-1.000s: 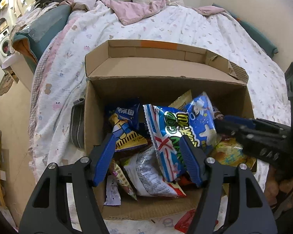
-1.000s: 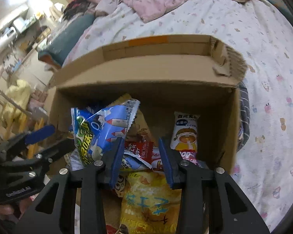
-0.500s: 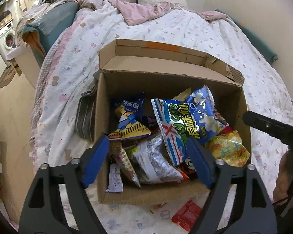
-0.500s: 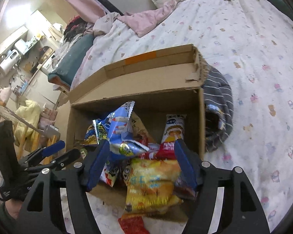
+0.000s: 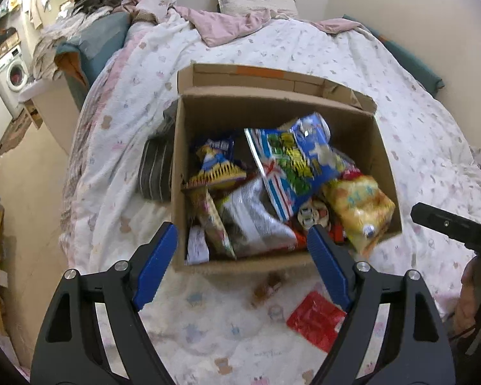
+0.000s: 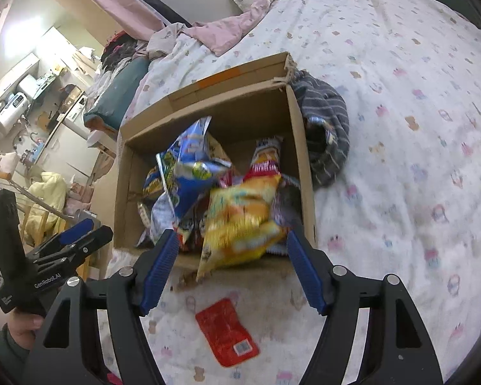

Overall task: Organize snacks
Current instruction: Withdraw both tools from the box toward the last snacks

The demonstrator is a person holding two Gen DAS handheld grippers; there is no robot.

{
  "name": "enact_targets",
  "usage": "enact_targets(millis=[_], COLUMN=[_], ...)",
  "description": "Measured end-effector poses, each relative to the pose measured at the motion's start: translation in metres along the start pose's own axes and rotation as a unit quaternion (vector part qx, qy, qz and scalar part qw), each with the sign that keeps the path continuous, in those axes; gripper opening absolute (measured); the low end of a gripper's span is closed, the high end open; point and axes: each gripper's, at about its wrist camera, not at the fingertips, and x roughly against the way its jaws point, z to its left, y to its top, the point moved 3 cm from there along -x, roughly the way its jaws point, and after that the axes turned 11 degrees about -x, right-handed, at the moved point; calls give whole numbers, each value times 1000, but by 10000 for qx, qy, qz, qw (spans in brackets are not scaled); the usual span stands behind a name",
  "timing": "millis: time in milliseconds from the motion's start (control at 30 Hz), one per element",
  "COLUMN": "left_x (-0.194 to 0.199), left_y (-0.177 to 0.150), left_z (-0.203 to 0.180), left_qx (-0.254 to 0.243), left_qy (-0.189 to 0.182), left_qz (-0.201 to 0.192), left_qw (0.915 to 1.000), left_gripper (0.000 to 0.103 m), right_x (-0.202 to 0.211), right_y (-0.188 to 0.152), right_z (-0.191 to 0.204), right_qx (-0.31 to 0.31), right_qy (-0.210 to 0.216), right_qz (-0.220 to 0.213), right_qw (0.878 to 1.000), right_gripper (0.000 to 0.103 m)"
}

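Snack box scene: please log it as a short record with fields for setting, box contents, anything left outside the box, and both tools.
setting: cardboard box on a bed with a patterned sheet
box contents: blue bag, yellow bag, silver bag, other packets
outside box: red packet on the sheet in front of the box; striped cloth beside it
left tool: open, holding nothing
right tool: jaws opening, holding nothing

Colourful snack bags [image 5: 291, 163] fill the open cardboard box [image 5: 179, 160]; 1 red packet [image 6: 226, 330] lies outside.
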Motion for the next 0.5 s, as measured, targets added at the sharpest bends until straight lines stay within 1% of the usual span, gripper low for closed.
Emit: enact_targets(millis=[67,133,233,300,333,367,400,433,500], left_x=[3,7,12,13,13,13,13,13,13], left_y=[-8,-16,-29,-38,-41,-46,-50,-53,-58], left_z=[0,2,5,8,10,13,14,15,16], left_qx=[72,186,264,339,388,472,525,561,600], left_qy=[-75,-208,-74,34,53,37,-38,-103,-93], left_qz=[12,14,0,31,50,69,87,114,197], left_qw=[9999,9996,9996,9994,9992,9989,9986,9983,9980], left_gripper=[81,81,81,84,89,91,91,91,91], right_x=[2,3,-3,-10,-15,-20,-24,-29,-42], right_y=[-8,-17,-32,-41,-46,-50,-54,-57,-64], right_z=[-2,-3,-3,-3,-2,-1,0,0,2], right_qx=[-19,-27,93,224,338,432,514,582,738], right_qy=[0,-26,-69,-133,-228,-306,-364,-425,-527], right_qz=[22,58,258,411,507,576,645,716,906], right_qw=[10000,10000,9996,9988,9979,9969,9959,9948,9917], right_gripper=[78,79,79,81,85,89,91,92,92])
